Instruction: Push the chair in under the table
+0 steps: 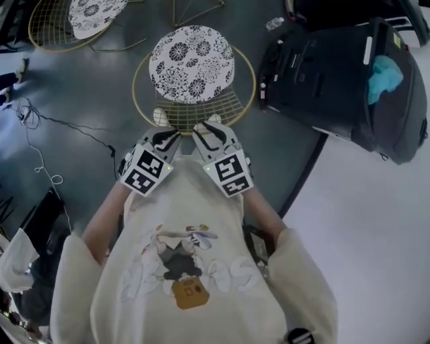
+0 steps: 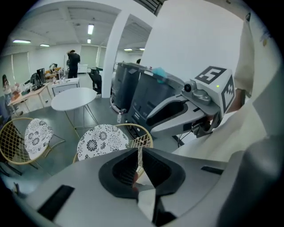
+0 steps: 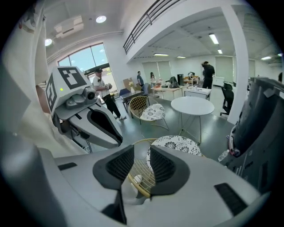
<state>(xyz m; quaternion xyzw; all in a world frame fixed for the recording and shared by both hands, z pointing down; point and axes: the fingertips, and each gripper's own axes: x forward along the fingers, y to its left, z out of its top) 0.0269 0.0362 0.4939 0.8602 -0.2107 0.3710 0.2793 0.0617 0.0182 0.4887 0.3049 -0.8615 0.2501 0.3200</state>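
Observation:
The chair (image 1: 191,64) has a gold wire frame and a round black-and-white flowered cushion, and it stands right in front of me with its mesh back (image 1: 199,115) nearest. My two grippers are side by side just over that back. The left gripper (image 1: 166,136) (image 2: 140,162) is shut, with only a thin slit between its jaws. The right gripper (image 1: 207,134) (image 3: 141,166) is open, and the back's gold top rim (image 3: 138,185) shows in its gap, untouched by the pads. Beyond the chair (image 3: 176,144) stands a round white table (image 3: 193,105) (image 2: 73,98).
A second wire chair (image 1: 80,20) (image 2: 26,137) stands to the left of the table. Black bins (image 1: 342,80) crowd the chair's right side, next to a white wall (image 1: 376,222). A cable (image 1: 40,134) lies on the grey floor at left. People stand at desks far off.

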